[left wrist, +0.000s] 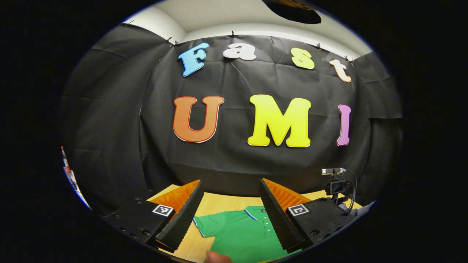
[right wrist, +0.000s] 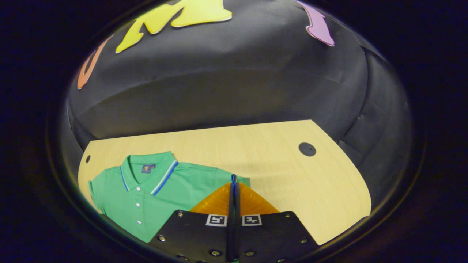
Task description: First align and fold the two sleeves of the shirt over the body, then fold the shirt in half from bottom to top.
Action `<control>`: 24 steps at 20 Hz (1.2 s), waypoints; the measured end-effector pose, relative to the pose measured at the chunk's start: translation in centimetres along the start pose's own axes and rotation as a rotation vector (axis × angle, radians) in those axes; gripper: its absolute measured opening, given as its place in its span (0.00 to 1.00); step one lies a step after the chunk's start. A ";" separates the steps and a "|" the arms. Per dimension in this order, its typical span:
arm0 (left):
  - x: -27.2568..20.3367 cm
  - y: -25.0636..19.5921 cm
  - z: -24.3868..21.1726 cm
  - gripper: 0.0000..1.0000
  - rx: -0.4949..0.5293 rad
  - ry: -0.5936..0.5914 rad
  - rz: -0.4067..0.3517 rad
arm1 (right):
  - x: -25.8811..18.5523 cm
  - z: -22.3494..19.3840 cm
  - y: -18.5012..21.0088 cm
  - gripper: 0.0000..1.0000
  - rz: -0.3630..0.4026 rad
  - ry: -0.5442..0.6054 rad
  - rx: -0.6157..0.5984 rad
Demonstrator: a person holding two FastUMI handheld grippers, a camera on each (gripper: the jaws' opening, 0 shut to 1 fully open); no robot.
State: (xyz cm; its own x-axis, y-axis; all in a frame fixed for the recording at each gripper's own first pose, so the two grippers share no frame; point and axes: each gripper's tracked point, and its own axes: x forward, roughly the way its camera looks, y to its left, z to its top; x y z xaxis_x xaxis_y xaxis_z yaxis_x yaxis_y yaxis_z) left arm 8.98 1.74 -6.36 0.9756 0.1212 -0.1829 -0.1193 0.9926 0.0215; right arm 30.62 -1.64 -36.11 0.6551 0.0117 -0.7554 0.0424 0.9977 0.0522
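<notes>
A green polo shirt (right wrist: 161, 190) with blue and white trim on its collar lies flat on the wooden table (right wrist: 292, 175), collar toward the wall. In the right gripper view my right gripper (right wrist: 234, 184) is shut on the striped hem of the shirt's sleeve, which sticks out above the fingertips. In the left gripper view the same shirt (left wrist: 237, 233) lies below, seen between the fingers of my left gripper (left wrist: 232, 190), which is open and held above the table with nothing in it.
A small camera on a stand (left wrist: 336, 182) stands at the table's far right edge. A black round grommet (right wrist: 307, 149) sits in the tabletop to the right of the shirt. A fingertip (left wrist: 217, 257) shows at the bottom of the left gripper view.
</notes>
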 end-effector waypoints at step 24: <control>-3.0 7.5 -1.1 0.98 -0.006 0.044 0.176 | -2.8 -5.2 13.5 0.93 0.181 0.002 -0.124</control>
State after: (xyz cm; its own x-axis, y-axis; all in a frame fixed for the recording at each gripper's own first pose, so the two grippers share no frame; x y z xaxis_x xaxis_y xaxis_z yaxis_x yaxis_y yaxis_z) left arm 5.00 8.87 -6.74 0.9305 0.2928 -0.2199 -0.2887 0.9560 0.0515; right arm 25.38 12.16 -36.67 0.6418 0.1910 -0.7427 -0.1689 0.9799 0.1060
